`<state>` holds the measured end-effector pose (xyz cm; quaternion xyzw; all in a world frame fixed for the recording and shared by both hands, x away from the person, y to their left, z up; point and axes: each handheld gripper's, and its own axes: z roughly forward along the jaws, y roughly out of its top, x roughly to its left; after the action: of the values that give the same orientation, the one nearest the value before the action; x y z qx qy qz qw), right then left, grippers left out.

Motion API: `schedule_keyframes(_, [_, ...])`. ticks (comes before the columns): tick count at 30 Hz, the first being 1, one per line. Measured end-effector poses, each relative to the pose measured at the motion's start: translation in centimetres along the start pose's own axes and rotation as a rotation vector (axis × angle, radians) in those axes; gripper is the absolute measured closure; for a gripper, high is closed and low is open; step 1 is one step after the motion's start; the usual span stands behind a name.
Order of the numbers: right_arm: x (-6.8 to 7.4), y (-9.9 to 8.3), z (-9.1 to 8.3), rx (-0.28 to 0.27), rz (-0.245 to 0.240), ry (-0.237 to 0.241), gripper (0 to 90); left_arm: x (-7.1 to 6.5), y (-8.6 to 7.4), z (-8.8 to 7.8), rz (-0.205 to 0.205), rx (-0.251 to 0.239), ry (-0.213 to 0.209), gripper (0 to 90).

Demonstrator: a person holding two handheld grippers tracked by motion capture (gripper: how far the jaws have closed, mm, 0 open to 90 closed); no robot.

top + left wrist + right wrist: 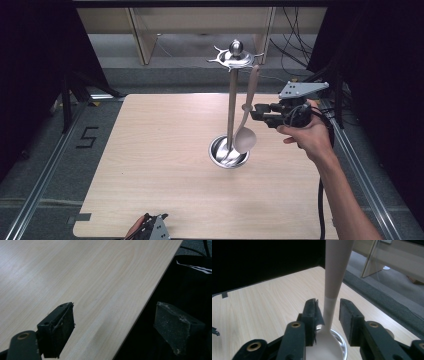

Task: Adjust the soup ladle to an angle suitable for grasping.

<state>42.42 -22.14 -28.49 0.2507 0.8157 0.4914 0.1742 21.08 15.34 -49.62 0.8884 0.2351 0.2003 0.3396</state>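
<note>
A beige spoon (245, 137) hangs bowl-down beside a metal utensil stand (231, 100). Its handle top reaches the stand's hooked crown (235, 57), and its bowl hangs just above the round steel base (227, 155). My right gripper (253, 111) comes in from the right at mid-handle. In the right gripper view the spoon (335, 270) runs up between the jaws of my right gripper (328, 312). The left pad (313, 312) touches the handle and a small gap shows at the other pad. My left gripper (150, 224) is at the table's near edge. In its own view my left gripper (117, 325) stands wide open with nothing between the jaws.
The light wooden table (165, 165) lies bare around the stand. Metal rails (47, 170) run along both sides of the table. Black cables (295, 45) and wooden furniture legs (142, 40) stand beyond the far edge. The table's near edge (145, 305) passes under my left gripper.
</note>
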Motion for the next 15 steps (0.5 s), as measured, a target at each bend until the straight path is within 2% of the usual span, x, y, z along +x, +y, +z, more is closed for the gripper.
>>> schedule_keyframes(2, [0.0,0.0,-0.3,0.014,0.003,0.001,65.7,0.0,0.0,0.0,-0.003,-0.002,-0.002,15.6])
schedule_keyframes(3, [-0.1,-0.1,-0.4,0.012,-0.012,-0.009,64.4,0.0,0.0,0.0,-0.003,-0.002,-0.002,15.6])
schedule_keyframes(4, [0.0,-0.1,-0.5,0.012,-0.003,-0.013,63.0,0.1,0.0,0.0,0.014,0.013,-0.005,15.6])
schedule_keyframes(5, [0.0,-0.2,-0.7,0.010,0.003,-0.023,61.4,0.1,0.0,0.0,0.010,0.012,0.000,15.6])
schedule_keyframes(6, [0.1,-0.3,-0.8,0.009,0.018,-0.027,59.8,0.1,0.0,-0.1,0.017,0.012,0.002,15.6])
schedule_keyframes(7, [-0.1,-0.4,-0.9,0.004,0.005,-0.026,58.2,0.2,0.1,-0.2,0.019,0.022,0.007,15.6])
schedule_keyframes(8, [0.0,-0.7,-1.1,0.004,0.021,-0.028,57.0,0.2,0.0,-0.1,0.019,0.020,0.006,15.6])
schedule_keyframes(13, [-0.1,-1.2,-1.3,-0.013,0.031,-0.047,51.7,0.1,0.1,-0.2,0.017,0.021,0.007,15.6])
schedule_keyframes(15, [0.0,-1.4,-1.5,-0.022,0.018,-0.050,51.1,0.2,0.1,-0.2,0.017,0.020,0.008,15.6])
